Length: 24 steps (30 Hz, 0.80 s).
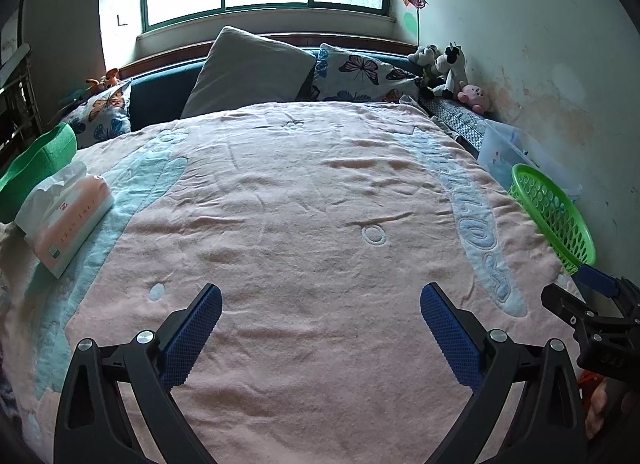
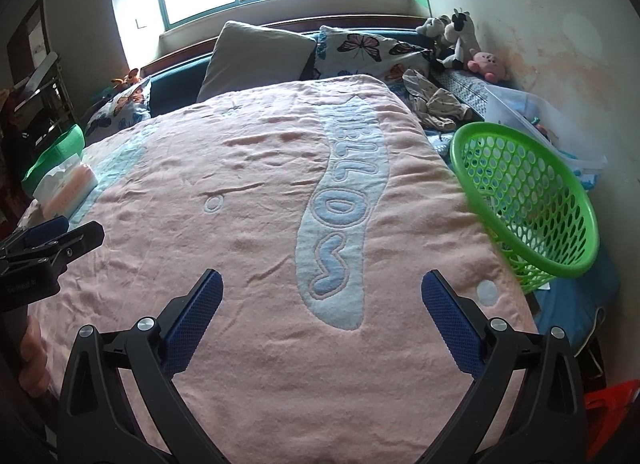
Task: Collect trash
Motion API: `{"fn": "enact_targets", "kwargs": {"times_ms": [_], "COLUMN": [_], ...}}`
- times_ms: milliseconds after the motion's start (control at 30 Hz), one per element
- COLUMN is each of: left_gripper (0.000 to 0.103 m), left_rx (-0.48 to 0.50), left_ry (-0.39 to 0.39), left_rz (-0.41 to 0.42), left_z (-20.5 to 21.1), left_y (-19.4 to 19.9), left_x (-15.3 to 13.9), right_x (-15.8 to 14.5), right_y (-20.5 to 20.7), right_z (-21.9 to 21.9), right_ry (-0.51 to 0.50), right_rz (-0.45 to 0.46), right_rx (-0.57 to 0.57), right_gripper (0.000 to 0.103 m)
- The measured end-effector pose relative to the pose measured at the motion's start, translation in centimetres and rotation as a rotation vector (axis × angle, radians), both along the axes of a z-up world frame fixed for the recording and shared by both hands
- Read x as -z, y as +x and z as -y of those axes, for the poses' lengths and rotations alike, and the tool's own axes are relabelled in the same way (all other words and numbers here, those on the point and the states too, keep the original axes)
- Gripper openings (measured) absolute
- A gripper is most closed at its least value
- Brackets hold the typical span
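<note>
A green perforated basket (image 2: pixel 528 200) lies tilted on the bed's right edge; it also shows in the left wrist view (image 1: pixel 554 216). No loose trash shows on the pink blanket (image 1: pixel 300 224). My left gripper (image 1: pixel 320 304) is open and empty over the blanket's near middle. My right gripper (image 2: pixel 322 292) is open and empty over the blanket, left of the basket. Each gripper shows at the edge of the other's view: the right one (image 1: pixel 592 304) and the left one (image 2: pixel 48 240).
A tissue pack (image 1: pixel 68 220) and a green padded object (image 1: pixel 36 168) lie at the bed's left edge. Pillows (image 1: pixel 248 68) stand at the headboard. Plush toys (image 1: pixel 448 72), a clear plastic bin (image 2: pixel 536 116) and crumpled cloth (image 2: pixel 432 104) line the right wall.
</note>
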<state>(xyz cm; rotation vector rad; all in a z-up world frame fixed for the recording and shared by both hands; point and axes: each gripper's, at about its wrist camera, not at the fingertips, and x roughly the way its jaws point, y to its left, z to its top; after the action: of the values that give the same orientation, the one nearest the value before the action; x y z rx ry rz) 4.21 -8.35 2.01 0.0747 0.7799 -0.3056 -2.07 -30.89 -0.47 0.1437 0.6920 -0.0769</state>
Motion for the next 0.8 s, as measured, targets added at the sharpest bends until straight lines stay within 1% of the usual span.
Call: {"fn": "enact_targets", "kwargs": {"times_ms": [367, 633, 800], "left_gripper": [0.096, 0.096, 0.096], "left_rx": [0.02, 0.044, 0.061], "left_ry": [-0.015, 0.007, 0.006], "left_rz": [0.013, 0.039, 0.05], "left_z": [1.0, 2.7, 3.3], "left_y": [-0.4, -0.6, -0.9], "left_x": [-0.7, -1.0, -1.3], "right_x": [-0.7, -1.2, -1.4], "right_y": [-1.0, -1.6, -1.8], "right_z": [0.6, 0.9, 1.1], "right_ry": [-0.011, -0.035, -0.039], "right_rz": [0.022, 0.042, 0.049], "right_rx": [0.023, 0.047, 0.059], "right_gripper": [0.099, 0.099, 0.099]}}
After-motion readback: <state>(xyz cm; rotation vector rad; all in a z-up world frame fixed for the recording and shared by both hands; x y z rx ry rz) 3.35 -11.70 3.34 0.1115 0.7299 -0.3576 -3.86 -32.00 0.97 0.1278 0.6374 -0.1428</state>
